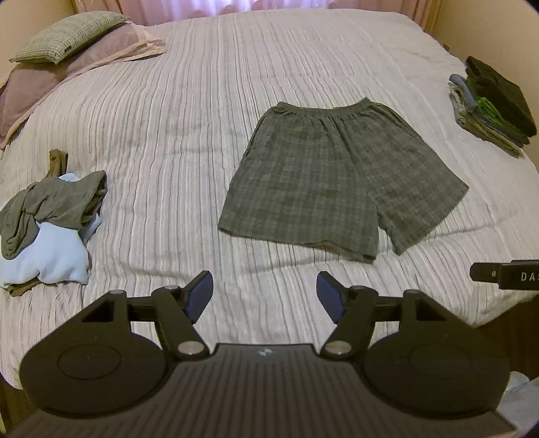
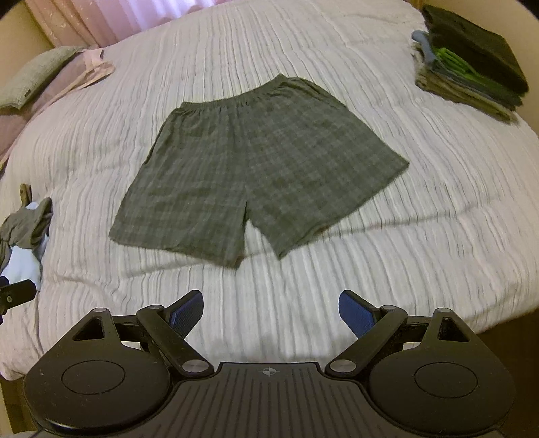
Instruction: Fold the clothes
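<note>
— What is seen of the room and the bed?

— A wide bed (image 1: 168, 134) is covered by a pale ribbed bedspread (image 2: 370, 269). Pink curtains (image 2: 101, 20) are seen behind its far edge. Relative to the plaid shorts (image 2: 256, 165), a green checked pillow (image 1: 64, 35) on mauve bedding (image 1: 50, 84) is placed at the far left, a crumpled heap of olive and light-blue clothes (image 1: 50, 229) lies to the near left, and a stack of folded clothes (image 2: 471, 64) is set at the far right, well apart from the shorts.

— How are the shorts laid?

— They are spread flat on the bedspread, roughly mid-bed. The elastic waistband (image 1: 331, 109) is turned toward the curtains, and the two leg openings are pointed toward the cameras. The long axis runs from waistband to hems, slightly tilted, with the right leg splayed outward. A narrow gap is seen between the legs at the hem.

— And the tools?

— The left hand-held gripper (image 1: 264, 296) is held over the near bedspread with its blue pads spread wide apart; nothing is between them. The right hand-held gripper (image 2: 271, 315) is held likewise, fingers apart, short of the hems. Neither is touching the shorts.
</note>
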Motion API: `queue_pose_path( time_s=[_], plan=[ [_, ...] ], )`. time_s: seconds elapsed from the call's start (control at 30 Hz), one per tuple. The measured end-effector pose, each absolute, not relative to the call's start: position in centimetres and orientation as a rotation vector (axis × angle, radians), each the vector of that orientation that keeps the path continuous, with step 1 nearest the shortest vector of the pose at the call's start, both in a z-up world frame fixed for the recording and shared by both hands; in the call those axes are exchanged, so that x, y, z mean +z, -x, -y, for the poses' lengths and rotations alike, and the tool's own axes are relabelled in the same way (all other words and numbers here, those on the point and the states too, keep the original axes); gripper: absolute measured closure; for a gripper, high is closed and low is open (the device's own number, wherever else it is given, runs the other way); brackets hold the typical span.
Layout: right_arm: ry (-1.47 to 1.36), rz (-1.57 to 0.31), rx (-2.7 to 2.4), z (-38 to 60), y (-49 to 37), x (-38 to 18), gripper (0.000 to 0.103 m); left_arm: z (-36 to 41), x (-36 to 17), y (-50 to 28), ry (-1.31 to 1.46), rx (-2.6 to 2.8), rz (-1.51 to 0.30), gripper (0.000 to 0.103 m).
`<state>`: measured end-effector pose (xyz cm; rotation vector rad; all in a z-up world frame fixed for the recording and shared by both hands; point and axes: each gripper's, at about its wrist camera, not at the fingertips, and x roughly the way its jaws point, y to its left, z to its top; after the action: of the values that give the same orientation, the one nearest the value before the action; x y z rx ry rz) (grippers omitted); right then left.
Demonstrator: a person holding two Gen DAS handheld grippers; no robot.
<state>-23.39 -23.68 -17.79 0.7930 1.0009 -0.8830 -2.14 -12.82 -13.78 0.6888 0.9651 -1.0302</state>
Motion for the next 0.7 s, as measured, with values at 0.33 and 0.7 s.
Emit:
queue_pose_path(
  time_s=[0.33, 0.7],
  plan=[
    [-0.794, -1.064, -0.808, 31.2, 23.7, -20.3, 0.013, 18.8, -15.8, 4.0, -0.728, -0.955, -1.025, 0.038],
    [-0.859, -0.962, -0.790, 40.0, 30.2, -26.8, 0.013, 22.0, -20.0, 3.1, -0.677, -0.848, -1.162, 0.036]
  ],
)
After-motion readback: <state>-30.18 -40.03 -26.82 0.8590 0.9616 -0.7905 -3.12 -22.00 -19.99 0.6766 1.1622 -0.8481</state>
